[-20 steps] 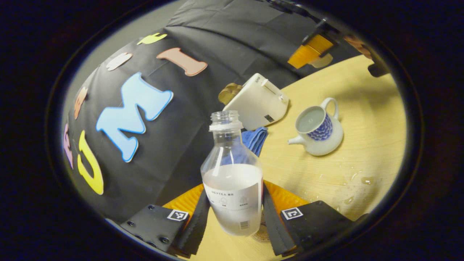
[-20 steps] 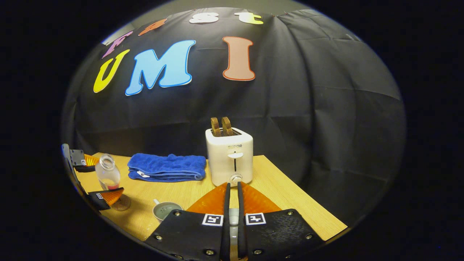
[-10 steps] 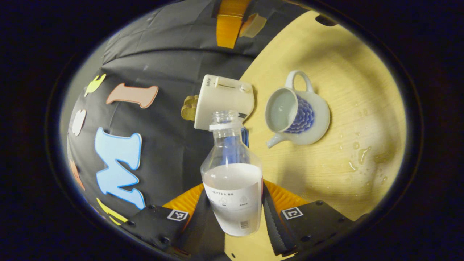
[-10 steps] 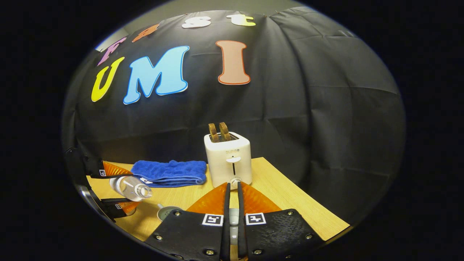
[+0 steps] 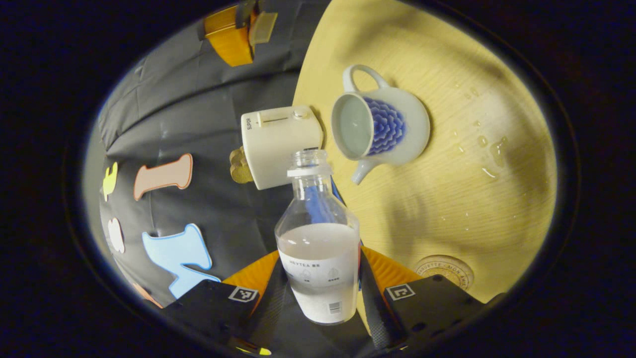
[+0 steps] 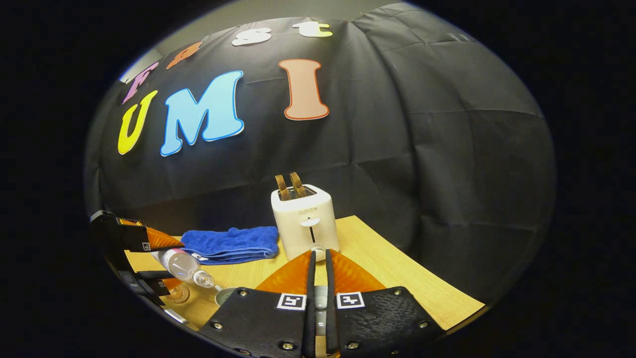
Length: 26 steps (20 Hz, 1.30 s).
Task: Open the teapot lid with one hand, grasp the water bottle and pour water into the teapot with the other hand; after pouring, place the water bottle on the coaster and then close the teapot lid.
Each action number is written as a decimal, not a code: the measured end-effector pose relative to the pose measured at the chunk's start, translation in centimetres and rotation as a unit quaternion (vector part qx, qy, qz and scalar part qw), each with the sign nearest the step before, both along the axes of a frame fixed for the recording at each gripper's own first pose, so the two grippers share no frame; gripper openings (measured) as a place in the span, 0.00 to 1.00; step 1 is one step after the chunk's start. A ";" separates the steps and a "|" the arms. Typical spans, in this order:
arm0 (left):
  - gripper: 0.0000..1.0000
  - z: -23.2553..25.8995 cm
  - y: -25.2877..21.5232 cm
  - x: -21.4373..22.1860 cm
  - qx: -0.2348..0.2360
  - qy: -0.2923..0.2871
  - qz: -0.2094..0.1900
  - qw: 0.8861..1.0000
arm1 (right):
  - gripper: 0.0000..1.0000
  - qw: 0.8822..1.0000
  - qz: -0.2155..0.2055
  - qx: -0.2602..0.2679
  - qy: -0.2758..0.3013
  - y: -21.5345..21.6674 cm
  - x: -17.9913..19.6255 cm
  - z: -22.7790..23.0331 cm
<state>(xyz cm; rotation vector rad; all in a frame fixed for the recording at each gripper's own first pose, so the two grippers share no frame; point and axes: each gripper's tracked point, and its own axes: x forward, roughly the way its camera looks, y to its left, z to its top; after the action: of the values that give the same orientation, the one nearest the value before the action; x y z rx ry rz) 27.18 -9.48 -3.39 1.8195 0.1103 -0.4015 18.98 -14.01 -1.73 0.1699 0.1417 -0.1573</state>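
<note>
1. Left gripper view: the left gripper [image 5: 320, 298] was clamped on the water bottle [image 5: 318, 248], both fingers pressing its lower, labelled body. The bottle's long axis ran straight ahead from the gripper, its uncapped neck pointing toward the teapot [image 5: 380, 127]. The teapot stood lidless on the table [image 5: 447, 199], its opening just beyond and to the right of the bottle's mouth, spout toward the bottle, handle away. By my judgement the pour turned on bringing that mouth over the opening. The coaster [image 5: 443, 271] lay bare near the gripper's right finger, and water drops [image 5: 489, 154] dotted the table beyond the pot. The toaster [image 5: 278, 144] sat behind the bottle's neck.

2. Right gripper view: the right gripper [image 6: 318, 298] held its fingers nearly together, pinching a small pale piece, likely the teapot lid, though it was mostly hidden. At lower left the other gripper tipped the bottle [image 6: 186, 266] close to level, mouth just beside the teapot's rim [image 6: 226, 294]. The left hand was clearly nearer the pot. A blue towel [image 6: 228, 243] lay beside the toaster [image 6: 303, 219].
</note>
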 end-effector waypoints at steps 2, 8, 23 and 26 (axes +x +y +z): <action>0.84 0.0 -0.2 0.0 0.018 0.000 -0.004 1.000 | 0.08 1.000 0.004 0.002 -0.001 0.3 0.0 0.1; 0.84 0.7 -1.5 -0.1 0.075 -0.010 -0.019 0.997 | 0.08 1.000 0.011 0.007 -0.004 0.7 0.0 0.3; 0.84 3.2 -2.8 -0.4 0.225 -0.056 -0.053 0.971 | 0.08 1.000 0.026 0.015 -0.006 1.5 0.3 0.3; 0.84 3.3 -3.3 -0.8 0.241 -0.056 -0.057 0.967 | 0.08 0.999 0.027 0.016 -0.007 1.5 0.3 0.3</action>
<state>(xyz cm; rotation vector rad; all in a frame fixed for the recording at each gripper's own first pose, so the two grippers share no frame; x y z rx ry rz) 26.41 -12.77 -0.08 2.3334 0.0260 -0.3726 19.24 -12.46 -1.48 0.1992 0.1357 -0.1002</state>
